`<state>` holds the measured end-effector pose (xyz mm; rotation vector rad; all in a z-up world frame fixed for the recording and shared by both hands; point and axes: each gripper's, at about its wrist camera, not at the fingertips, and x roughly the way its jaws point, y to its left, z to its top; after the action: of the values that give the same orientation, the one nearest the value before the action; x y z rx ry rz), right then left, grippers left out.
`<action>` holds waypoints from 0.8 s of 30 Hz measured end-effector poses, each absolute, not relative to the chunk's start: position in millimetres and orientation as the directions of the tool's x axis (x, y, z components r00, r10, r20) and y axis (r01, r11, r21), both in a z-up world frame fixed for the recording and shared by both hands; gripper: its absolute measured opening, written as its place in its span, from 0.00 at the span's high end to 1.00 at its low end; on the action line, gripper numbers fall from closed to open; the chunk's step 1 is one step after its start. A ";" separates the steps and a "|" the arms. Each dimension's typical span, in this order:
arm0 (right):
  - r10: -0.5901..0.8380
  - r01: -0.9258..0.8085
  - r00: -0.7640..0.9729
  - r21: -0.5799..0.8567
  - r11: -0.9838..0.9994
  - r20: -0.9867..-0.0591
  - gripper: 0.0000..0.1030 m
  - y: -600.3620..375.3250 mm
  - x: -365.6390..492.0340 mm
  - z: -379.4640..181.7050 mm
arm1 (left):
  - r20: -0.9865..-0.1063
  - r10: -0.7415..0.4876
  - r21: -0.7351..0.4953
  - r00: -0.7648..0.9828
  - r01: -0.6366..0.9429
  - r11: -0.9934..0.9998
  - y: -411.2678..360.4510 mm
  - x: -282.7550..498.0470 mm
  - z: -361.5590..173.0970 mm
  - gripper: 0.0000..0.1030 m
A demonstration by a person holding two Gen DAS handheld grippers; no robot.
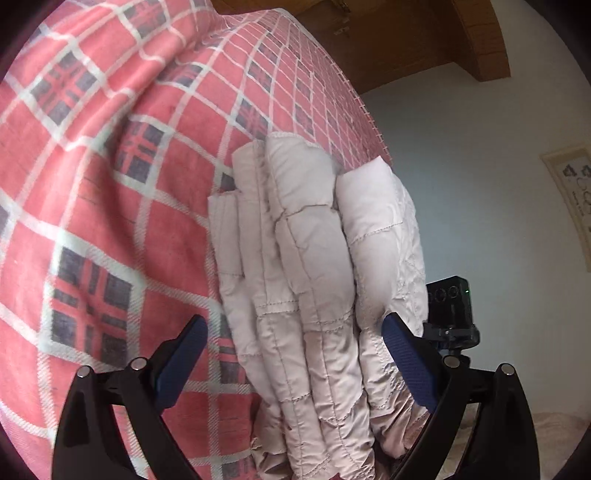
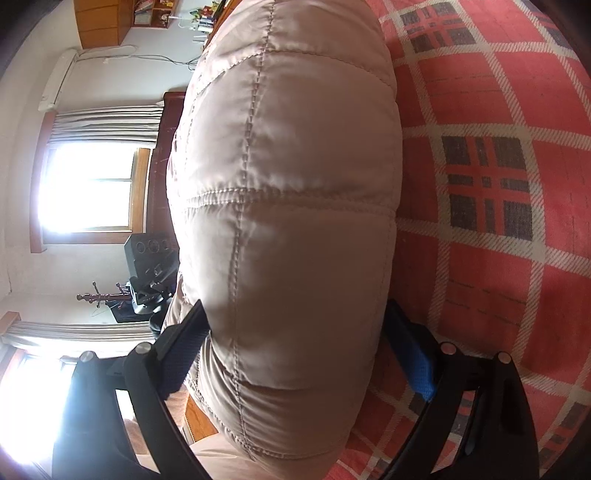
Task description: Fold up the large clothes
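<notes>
A beige quilted puffer jacket (image 1: 306, 240) lies bunched in thick folds on a red plaid blanket (image 1: 110, 184). My left gripper (image 1: 295, 328) is open and straddles the jacket's near end. Its right pad touches the jacket's side, and its left pad hangs over bare blanket. In the right wrist view the jacket (image 2: 288, 184) bulges and fills the middle of the frame. My right gripper (image 2: 295, 317) stands wide open around this bulge, with both blue pads against the fabric and their tips partly hidden by it. The plaid blanket (image 2: 498, 258) lies to the right.
The other gripper's black camera block (image 1: 448, 306) shows just past the jacket. Wooden furniture (image 1: 406, 37) and a pale wall with a poster (image 1: 576, 199) lie beyond the blanket's edge. A bright window (image 2: 88, 192), curtains, a coat stand (image 2: 107, 297) and a shelf (image 2: 147, 14) appear on the other side.
</notes>
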<state>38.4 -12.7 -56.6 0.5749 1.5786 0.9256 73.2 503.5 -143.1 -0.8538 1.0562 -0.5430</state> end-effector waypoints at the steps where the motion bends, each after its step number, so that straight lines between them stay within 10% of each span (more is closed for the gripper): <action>1: 0.784 -0.121 -0.222 0.814 0.568 -0.580 0.11 -10.1 36.0 -56.5 | -0.524 -0.748 -0.820 0.407 -0.004 0.572 499.2 77.0 -145.7 0.08; 13: 0.796 -0.103 -0.249 0.832 0.545 -0.552 0.08 18.2 35.9 -64.1 | -0.450 -0.824 -0.858 0.345 0.090 0.506 445.2 110.1 -148.2 0.08; 19: 0.796 -0.148 -0.221 0.826 0.544 -0.563 0.33 14.7 33.8 -51.0 | -0.364 -0.861 -0.898 0.354 0.111 0.425 433.1 111.1 -138.3 0.41; 24: 0.802 -0.214 -0.149 0.811 0.544 -0.578 0.39 -13.2 42.0 -15.5 | -0.304 -0.886 -0.907 0.349 0.179 0.382 403.9 124.4 -111.0 0.48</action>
<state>42.0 -13.2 -15.5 0.5364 1.4618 0.9634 124.4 403.9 -111.0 -0.9114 0.9547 -0.8304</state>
